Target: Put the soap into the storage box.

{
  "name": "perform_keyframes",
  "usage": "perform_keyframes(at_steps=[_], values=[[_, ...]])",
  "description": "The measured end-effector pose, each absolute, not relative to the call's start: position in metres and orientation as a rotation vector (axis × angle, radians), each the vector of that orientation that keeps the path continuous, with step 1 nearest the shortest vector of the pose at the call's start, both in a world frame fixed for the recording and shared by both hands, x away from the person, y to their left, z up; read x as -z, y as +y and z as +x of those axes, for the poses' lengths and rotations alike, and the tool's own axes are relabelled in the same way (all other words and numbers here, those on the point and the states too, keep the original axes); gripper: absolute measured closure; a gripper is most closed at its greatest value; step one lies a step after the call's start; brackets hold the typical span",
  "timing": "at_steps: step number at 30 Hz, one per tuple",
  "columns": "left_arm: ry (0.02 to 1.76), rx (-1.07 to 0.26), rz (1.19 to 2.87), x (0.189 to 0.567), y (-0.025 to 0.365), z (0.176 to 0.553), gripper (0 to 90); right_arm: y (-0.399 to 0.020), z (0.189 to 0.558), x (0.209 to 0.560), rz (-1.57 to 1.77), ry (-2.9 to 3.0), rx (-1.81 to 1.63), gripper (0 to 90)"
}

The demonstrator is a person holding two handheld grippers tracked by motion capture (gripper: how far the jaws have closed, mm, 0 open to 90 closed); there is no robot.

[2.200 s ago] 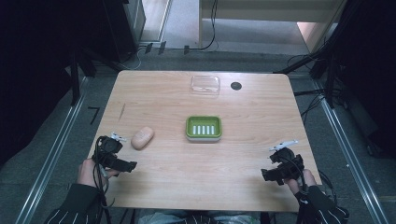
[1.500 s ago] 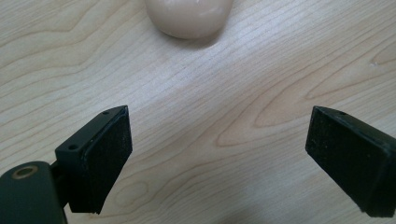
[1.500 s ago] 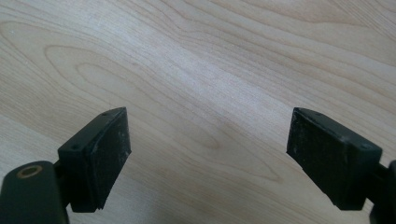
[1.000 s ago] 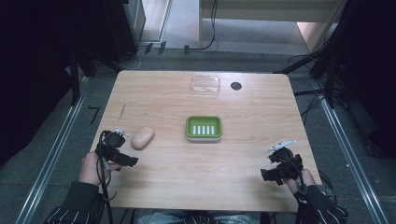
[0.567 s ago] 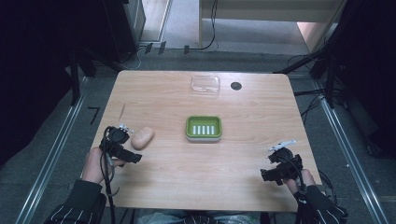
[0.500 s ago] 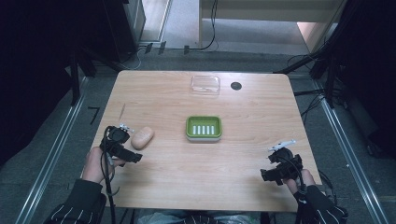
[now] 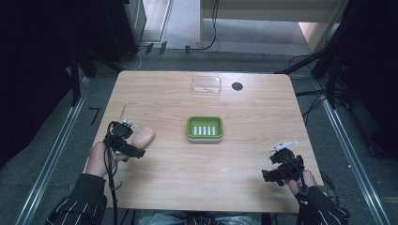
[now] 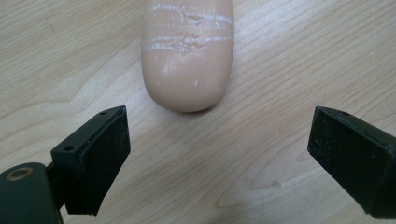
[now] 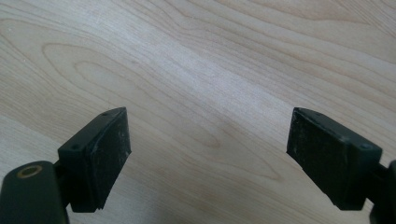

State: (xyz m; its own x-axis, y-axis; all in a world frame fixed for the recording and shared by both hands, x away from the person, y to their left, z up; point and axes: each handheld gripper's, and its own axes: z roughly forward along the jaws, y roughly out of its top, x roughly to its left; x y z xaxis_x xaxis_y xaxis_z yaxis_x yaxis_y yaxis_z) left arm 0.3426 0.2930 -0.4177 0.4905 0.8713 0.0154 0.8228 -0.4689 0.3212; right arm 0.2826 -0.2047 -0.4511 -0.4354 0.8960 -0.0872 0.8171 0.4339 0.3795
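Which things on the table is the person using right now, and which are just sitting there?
In use:
- left tool, open, aimed at the soap
- peach bar of soap, just beyond its jaws, not yet gripped

Just sitting there:
- green soap dish, mid-table
- clear plastic lid, far edge
- black disc beside it
- right tool, open over bare wood

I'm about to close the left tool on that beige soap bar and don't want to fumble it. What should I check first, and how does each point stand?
1. Left tool open wide enough for the soap bar: ok.
2. Bar between the jaws: not ok, its near end lies just ahead of the tips.
3. Bar centred on the gap: ok, roughly.
4. Bar lying flat on the table, nothing touching it: ok.
5. Green dish unoccupied: ok.
6. Right tool out of the way: ok, open over bare wood at the near right corner.
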Motion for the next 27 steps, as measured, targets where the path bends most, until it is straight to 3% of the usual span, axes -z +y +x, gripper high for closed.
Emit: perform_keyframes(at_steps=[27], values=[[1.407, -0.247, 2.485, 0.419, 0.28, 0.374, 6.4, -0.205, 0.283, 0.451, 1.476, 2.422, -0.407, 14.2]])
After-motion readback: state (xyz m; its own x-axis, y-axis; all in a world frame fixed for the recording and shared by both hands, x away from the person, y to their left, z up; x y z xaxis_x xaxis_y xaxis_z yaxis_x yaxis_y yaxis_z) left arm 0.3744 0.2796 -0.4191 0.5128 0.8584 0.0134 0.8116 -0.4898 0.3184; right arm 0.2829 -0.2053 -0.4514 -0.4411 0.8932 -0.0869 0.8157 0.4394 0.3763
